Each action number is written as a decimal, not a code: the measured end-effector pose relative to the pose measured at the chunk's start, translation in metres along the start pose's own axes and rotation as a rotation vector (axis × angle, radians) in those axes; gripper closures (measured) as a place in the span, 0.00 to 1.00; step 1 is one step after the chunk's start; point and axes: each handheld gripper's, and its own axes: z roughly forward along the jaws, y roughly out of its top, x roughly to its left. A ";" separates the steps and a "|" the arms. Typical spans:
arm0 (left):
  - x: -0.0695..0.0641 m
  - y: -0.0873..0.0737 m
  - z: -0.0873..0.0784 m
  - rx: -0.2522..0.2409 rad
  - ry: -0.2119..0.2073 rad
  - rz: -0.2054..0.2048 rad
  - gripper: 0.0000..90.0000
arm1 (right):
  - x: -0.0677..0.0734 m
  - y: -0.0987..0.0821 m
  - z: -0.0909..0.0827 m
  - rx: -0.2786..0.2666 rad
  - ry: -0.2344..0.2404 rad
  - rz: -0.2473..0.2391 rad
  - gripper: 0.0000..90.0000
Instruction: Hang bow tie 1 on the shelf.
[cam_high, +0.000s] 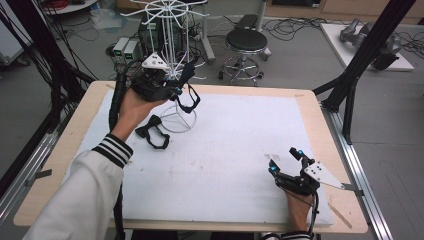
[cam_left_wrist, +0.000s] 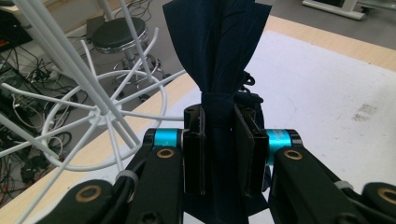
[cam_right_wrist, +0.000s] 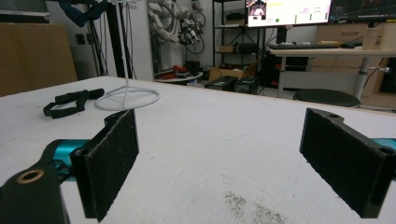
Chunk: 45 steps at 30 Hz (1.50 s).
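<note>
The dark navy bow tie stands on end in the left gripper view, its long axis running straight away from the jaws, one fabric wing fanning out wide above them and narrowing to a gathered knot right where the pads meet it. It is soft, matte cloth, creased into folds down its middle, and a thin black strap loop hangs from it in the high view. The left gripper has its jaws pressed together on that knot, pinching the tie at its waist so the cloth sticks out both ahead of and below the pads. Held this way, the tie is up off the table, close beside the white wire rack, near the stem above its ring base.

A second bow tie lies flat on the white mat, just left of the rack's ring base, strap curled under it.

Well apart, near the mat's right front corner, the right gripper rests low over the mat with its jaws spread wide and nothing between the pads.
</note>
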 end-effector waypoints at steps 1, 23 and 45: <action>0.001 0.001 0.000 0.000 0.001 -0.002 0.83 | 0.000 0.000 0.000 0.001 -0.001 0.001 0.12; 0.010 0.003 0.009 0.042 0.054 -0.026 0.82 | -0.001 0.000 0.000 0.000 -0.002 -0.003 0.12; 0.006 -0.008 -0.015 -0.130 0.056 0.062 0.18 | 0.000 0.000 0.000 0.000 -0.001 -0.003 0.12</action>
